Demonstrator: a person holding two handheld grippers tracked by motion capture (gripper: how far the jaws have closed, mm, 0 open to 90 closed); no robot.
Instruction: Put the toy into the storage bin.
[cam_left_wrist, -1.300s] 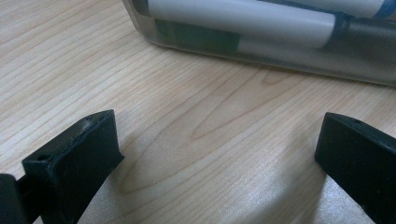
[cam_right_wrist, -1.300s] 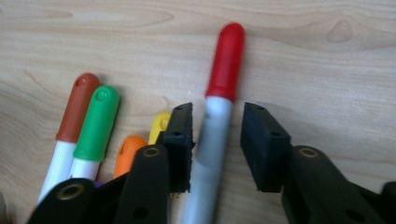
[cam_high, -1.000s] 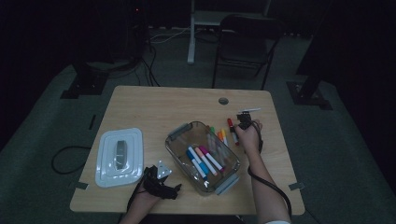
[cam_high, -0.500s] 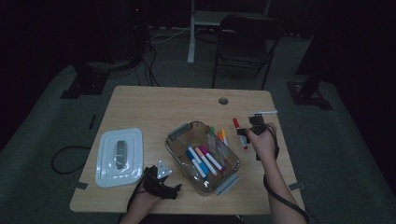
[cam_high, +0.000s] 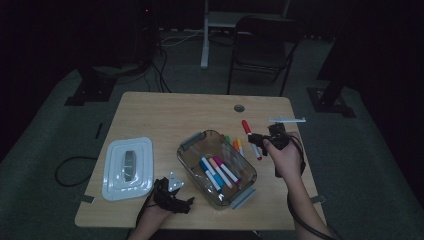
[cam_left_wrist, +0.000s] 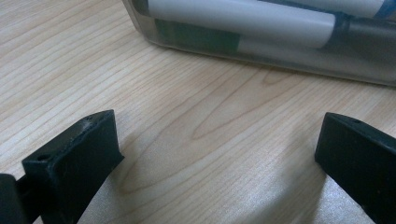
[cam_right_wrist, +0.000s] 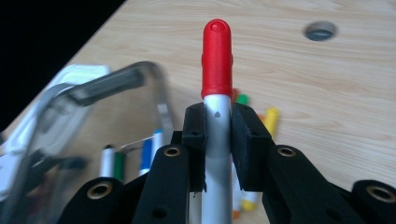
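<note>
**Red marker lifted beside the container, several markers not yet stowed**

High view. I held the right gripper near the table's right edge, just right of the clear container, which stood toward the front middle of the table. The gripper's jaws pinched a red-capped marker, its cap pointing toward the far edge. Four or so markers already lay inside the container. A few more loose markers, with green, orange and yellow caps, lay on the wood between the container's right wall and my right hand. The container's white lid sat apart near the left front corner, so the container was open. My left gripper rested at the front edge, between lid and container.

Left gripper view. The left gripper's jaws stood spread wide with bare wood between them, holding nothing. The container's wall lay just beyond, with white marker barrels visible through it.

Right gripper view. The two pads pressed on the white barrel of the red-capped marker, just below the cap. The container's rim showed to the left, the loose markers behind the jaws.

Progress, as I judged it. Roughly half the markers were stowed. One was in hand and not yet over the opening; the loose ones remained, and the lid was still off.
</note>
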